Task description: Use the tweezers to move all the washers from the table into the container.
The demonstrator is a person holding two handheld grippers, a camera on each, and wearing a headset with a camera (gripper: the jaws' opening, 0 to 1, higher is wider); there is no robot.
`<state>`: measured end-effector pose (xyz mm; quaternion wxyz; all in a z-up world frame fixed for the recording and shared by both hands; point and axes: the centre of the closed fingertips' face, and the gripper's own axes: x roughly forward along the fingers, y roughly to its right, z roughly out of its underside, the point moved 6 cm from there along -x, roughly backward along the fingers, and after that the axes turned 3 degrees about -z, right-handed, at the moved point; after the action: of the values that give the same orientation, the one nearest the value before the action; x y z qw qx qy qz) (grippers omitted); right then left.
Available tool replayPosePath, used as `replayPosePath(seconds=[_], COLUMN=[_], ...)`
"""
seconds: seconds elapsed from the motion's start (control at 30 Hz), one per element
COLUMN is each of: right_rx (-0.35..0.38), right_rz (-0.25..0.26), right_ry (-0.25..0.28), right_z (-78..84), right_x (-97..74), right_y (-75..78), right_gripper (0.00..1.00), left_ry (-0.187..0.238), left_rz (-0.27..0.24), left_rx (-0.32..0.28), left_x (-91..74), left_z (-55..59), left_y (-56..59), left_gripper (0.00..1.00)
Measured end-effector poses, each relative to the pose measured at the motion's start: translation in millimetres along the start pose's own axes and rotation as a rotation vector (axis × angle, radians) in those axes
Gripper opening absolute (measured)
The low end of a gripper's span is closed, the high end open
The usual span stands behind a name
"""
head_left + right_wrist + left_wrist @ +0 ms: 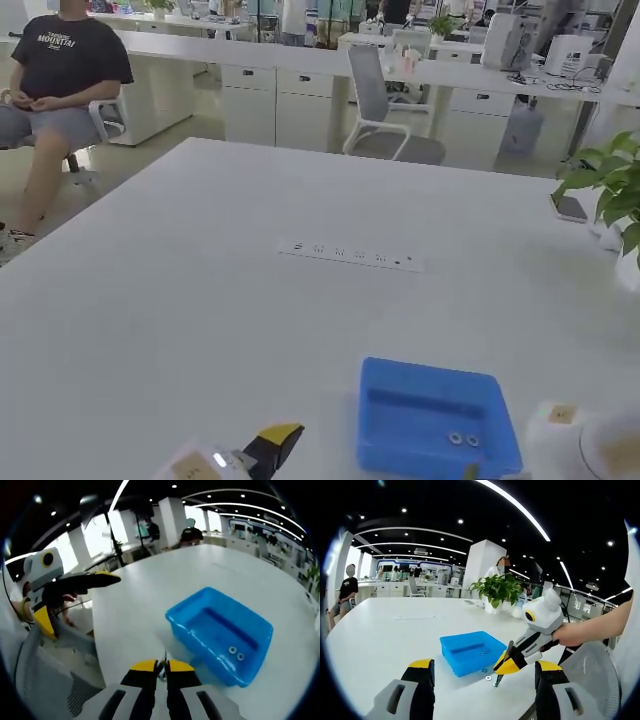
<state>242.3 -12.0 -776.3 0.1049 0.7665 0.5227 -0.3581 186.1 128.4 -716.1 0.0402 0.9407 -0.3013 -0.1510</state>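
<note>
A blue container (430, 415) stands near the table's front edge with two washers (463, 439) on its floor. My right gripper (161, 666) is shut on thin tweezers (164, 658), just in front of the container (220, 632). In the left gripper view the tweezers (502, 662) point down at two washers (486, 675) that lie on the table beside the container (470, 650). My left gripper (482, 675) stands open, its jaws wide apart with nothing between them, to the left of the container (278, 440).
A power strip (350, 255) is set into the middle of the white table (200, 300). A potted plant (610, 185) and a phone (570, 208) are at the far right edge. A person (55, 70) sits beyond the far left corner.
</note>
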Motion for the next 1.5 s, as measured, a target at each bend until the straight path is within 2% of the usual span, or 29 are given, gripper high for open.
replayPosePath(seconds=[0.07, 0.13, 0.27, 0.37, 0.43, 0.47, 0.53, 0.73, 0.83, 0.97, 1.17, 1.3, 1.4, 1.5], right_rx=[-0.088, -0.146, -0.154, -0.189, -0.287, -0.359, -0.421, -0.528, -0.610, -0.630, -0.608, -0.513, -0.456, -0.345], right_rz=[-0.013, 0.003, 0.005, 0.010, 0.002, 0.007, 0.004, 0.007, 0.026, 0.038, 0.064, 0.079, 0.114, 0.129], right_ry=[-0.020, -0.035, -0.040, -0.039, -0.054, -0.064, -0.068, -0.048, -0.046, -0.005, 0.046, 0.104, 0.093, 0.098], right_z=[-0.1, 0.1, 0.0, -2.4, -6.8, -9.3, -14.9, -29.9, -38.6, -50.2, -65.4, -79.4, -87.0, -94.0], right_x=[0.4, 0.5, 0.4, -2.3, -5.9, -7.8, -12.1, -23.5, -29.8, -38.2, -44.5, -41.7, -37.9, -33.6], right_y=[-4.2, -7.4, -11.4, -11.2, -12.4, -12.7, -17.7, -25.6, -26.2, -25.8, -16.7, -4.0, 11.6, 27.2], right_gripper=[0.03, 0.03, 0.02, 0.02, 0.02, 0.02, 0.02, 0.02, 0.03, 0.03, 0.03, 0.03, 0.03, 0.03], left_ry=[-0.001, -0.001, -0.005, -0.002, -0.004, -0.003, -0.006, -0.003, -0.001, -0.004, 0.002, 0.002, 0.003, 0.010], left_rz=[0.000, -0.002, -0.002, -0.002, -0.002, -0.001, 0.000, -0.006, -0.007, -0.008, -0.011, -0.008, -0.006, -0.008], left_rx=[-0.001, 0.002, 0.004, 0.003, 0.003, 0.003, 0.005, 0.004, 0.002, 0.008, 0.002, 0.005, 0.004, 0.002], left_x=[0.0, 0.0, 0.0, -0.1, -0.1, -0.1, 0.0, -0.1, -0.3, -0.3, -0.7, -0.8, -0.9, -1.2], left_z=[0.2, 0.2, 1.1, 0.9, 1.1, 1.0, 1.2, 0.4, 0.4, 0.7, -0.5, -0.2, -0.2, -0.8], left_y=[-0.2, -0.5, -1.1, -1.5, -1.7, -1.6, -1.5, -1.8, -2.4, -2.2, -1.9, -1.8, -1.8, -2.5], left_gripper=[0.84, 0.84, 0.83, 0.83, 0.83, 0.83, 0.83, 0.83, 0.83, 0.83, 0.83, 0.83, 0.83, 0.83])
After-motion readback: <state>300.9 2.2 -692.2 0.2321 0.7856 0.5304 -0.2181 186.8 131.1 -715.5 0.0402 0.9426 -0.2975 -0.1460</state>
